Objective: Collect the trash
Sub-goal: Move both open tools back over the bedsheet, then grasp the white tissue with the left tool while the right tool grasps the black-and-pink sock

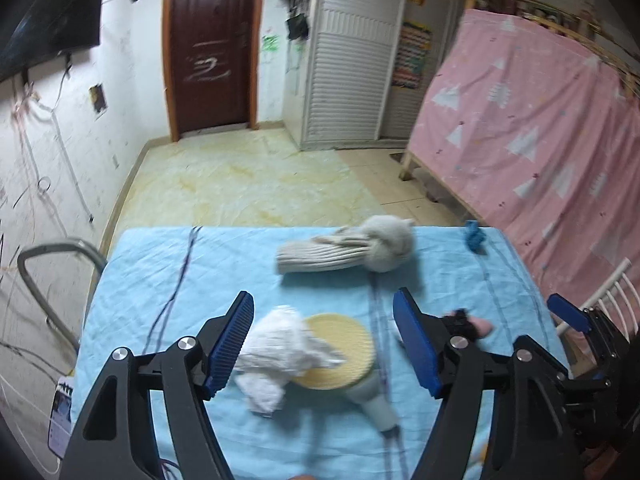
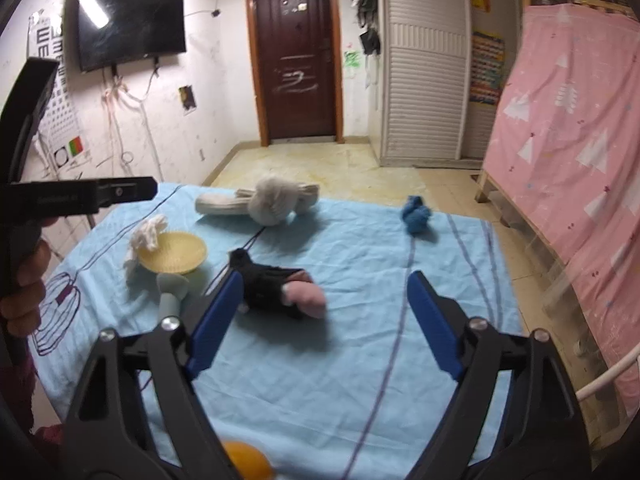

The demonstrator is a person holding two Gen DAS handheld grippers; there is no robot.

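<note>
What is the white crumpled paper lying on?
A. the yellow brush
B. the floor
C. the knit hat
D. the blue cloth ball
A: the white paper drapes over the edge of the round yellow brush, away from the hat and the blue ball.

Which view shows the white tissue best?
Left wrist: the tissue lies large and close between the open jaws, draped on the yellow dish. Right wrist shows it small, far left.
</note>
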